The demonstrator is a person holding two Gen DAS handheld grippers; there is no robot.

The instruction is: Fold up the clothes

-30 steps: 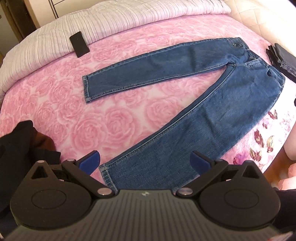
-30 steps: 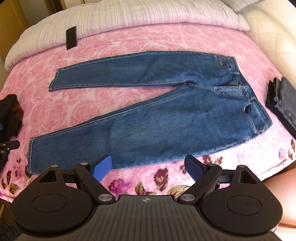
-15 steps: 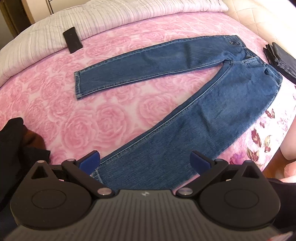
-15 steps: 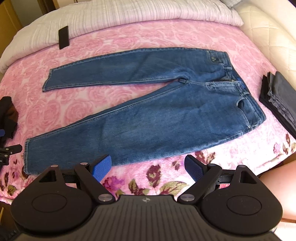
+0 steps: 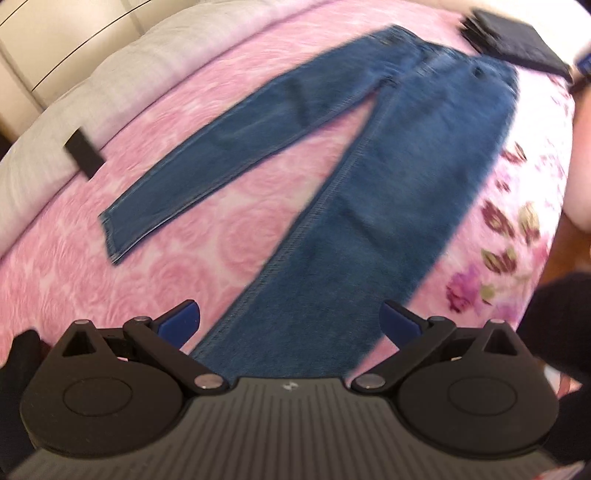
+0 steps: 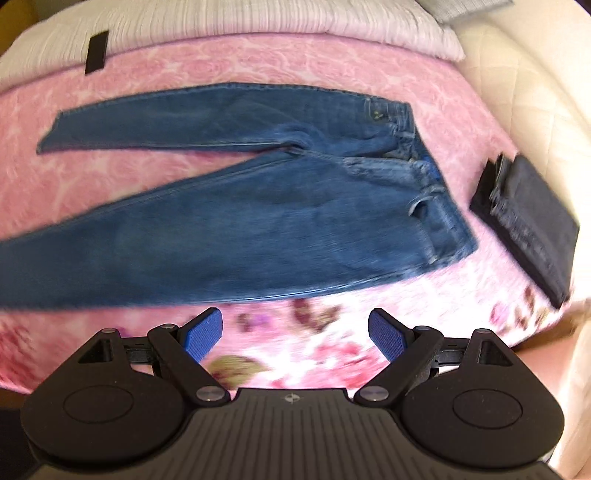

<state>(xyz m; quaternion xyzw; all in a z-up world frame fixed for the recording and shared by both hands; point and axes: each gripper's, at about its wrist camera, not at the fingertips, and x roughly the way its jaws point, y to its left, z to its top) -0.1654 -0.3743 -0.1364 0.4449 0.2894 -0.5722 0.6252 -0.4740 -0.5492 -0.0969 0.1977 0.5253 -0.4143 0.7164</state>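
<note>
My left tool hangs above the near trouser leg, blue pads spread wide with nothing between them, pitched forward and down toward the bed. My right tool hovers just off the mattress edge over the flowered border of the pink rose bedspread, its pads likewise parted and empty.

The blue jeans lie flat on the bedspread, front side up, the two legs splayed apart in a V. In the right wrist view the waistband sits to the right, near a folded stack of dark clothes that rests apart from the jeans toward the bed's right edge. In the left wrist view the same jeans run away from the tool, with the near leg's hem hidden under the tool body and the dark stack beyond the waistband.

A flat black object lies where the bedspread meets the white quilt at the far side; in the left wrist view it shows again. A heap of black cloth shows at the lower left of that view. Both views are smeared by motion blur.
</note>
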